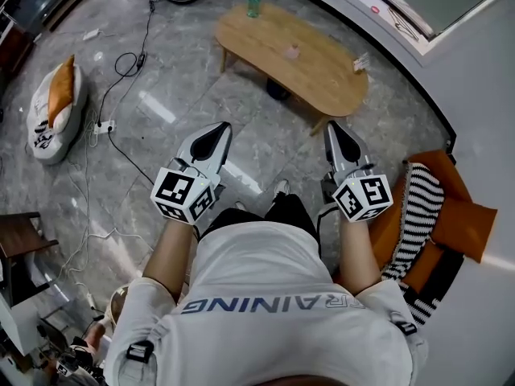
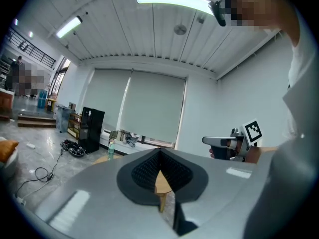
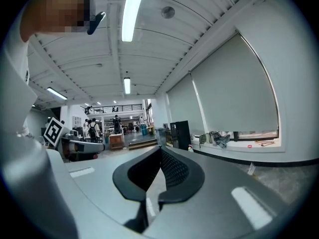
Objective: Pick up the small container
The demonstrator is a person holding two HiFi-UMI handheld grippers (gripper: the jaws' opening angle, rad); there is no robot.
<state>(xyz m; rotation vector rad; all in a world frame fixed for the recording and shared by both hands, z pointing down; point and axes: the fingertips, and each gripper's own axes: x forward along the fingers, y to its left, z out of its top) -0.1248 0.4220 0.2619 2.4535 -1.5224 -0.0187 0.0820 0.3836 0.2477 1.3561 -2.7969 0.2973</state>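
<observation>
Grey capital letters "AINING" run across the back of the person's white T-shirt [image 1: 257, 264]; further letters beside them look reversed. The left tool [image 1: 220, 129] and right tool [image 1: 333, 127] each bear black-and-white square markers [image 1: 183, 190]

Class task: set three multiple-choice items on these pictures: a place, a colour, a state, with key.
1. Where on the table is the small container? A left end; B near the middle; C right end.
2. The bottle has a body that is: A green; B red; C black.
3. The right gripper has jaws that are: A wide apart; B closed on the small container; C together, empty.
Key: B, it stands mid-top; A, its body shows green; C, the tips touch.
</observation>
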